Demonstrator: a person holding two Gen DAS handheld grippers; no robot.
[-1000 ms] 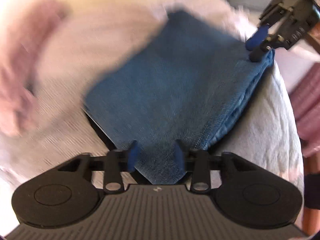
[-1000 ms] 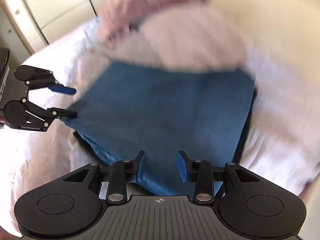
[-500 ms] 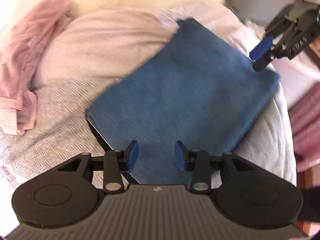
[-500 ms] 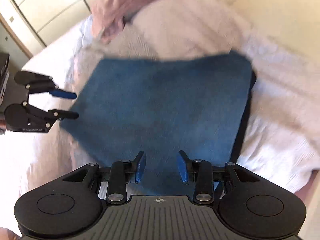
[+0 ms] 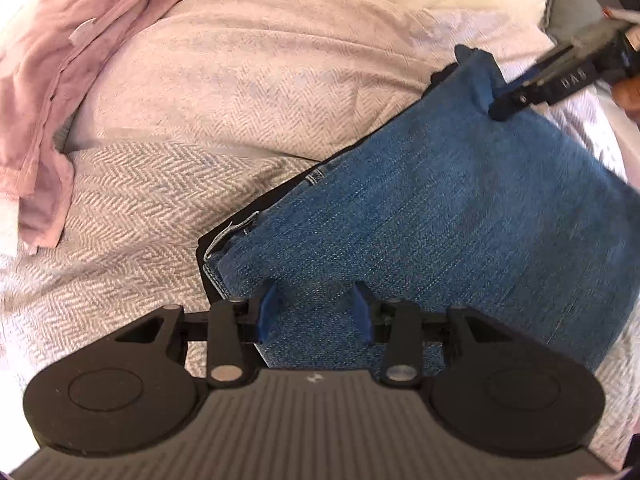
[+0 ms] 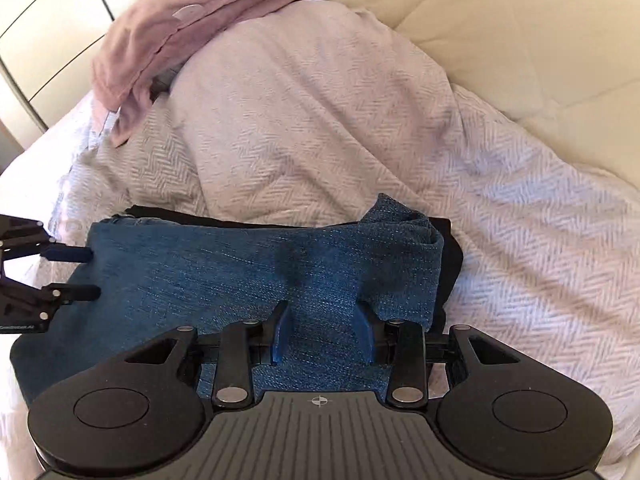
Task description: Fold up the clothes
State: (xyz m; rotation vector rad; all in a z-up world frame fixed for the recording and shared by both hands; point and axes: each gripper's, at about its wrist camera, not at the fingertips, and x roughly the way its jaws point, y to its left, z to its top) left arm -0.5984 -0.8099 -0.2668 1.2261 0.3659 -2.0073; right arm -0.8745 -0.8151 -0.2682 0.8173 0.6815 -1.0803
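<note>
Since both claws moved inward | folded jeans (image 5: 460, 216) now bunched | left claw (image 5: 316, 312) apart | right claw (image 6: 323, 334) apart

Bright daylight, soft shadows, fisheye-warped views.

Light blows out the white bedding at the left edges of both views. The right gripper (image 5: 504, 100) is motion-blurred in the left wrist view. Straight lines bend near the rims, and the corners fall to black.

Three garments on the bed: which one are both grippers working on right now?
The blue denim piece. Both the left gripper and right gripper sit at it; the pink garment lies far off, and the black one sits underneath.
</note>
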